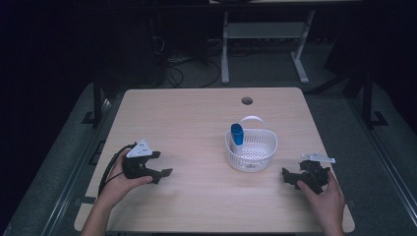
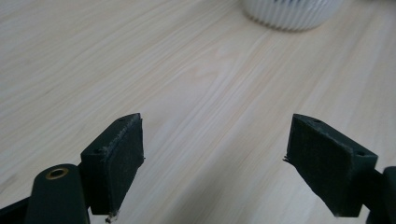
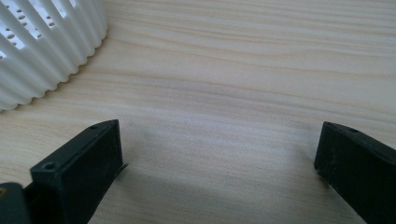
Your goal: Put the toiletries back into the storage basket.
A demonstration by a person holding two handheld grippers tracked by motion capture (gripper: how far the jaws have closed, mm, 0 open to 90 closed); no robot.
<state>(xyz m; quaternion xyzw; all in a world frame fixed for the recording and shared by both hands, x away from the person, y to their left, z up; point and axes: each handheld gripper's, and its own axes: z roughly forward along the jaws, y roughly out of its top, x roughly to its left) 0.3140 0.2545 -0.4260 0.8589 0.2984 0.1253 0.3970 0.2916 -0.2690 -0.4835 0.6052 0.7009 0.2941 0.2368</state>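
As seen from the high view, the left gripper (image 1: 164,173) is held low over the table (image 1: 187,128) near its front left, jaws spread and nothing held; the right gripper (image 1: 288,178) is held likewise near the front right. Between the two, slightly ahead of both, a white basket (image 1: 251,152) is set, with a blue bottle (image 1: 237,133) stood upright against its inner left wall.

Left gripper view: both black jaws are recorded wide apart, bare wood between them, nothing gripped. The ribbed basket (image 2: 292,14) is placed well ahead, to the right of the jaws.

Right gripper view: jaws are recorded wide apart, nothing gripped. The basket (image 3: 46,46) is placed close ahead, to the left of the jaws.
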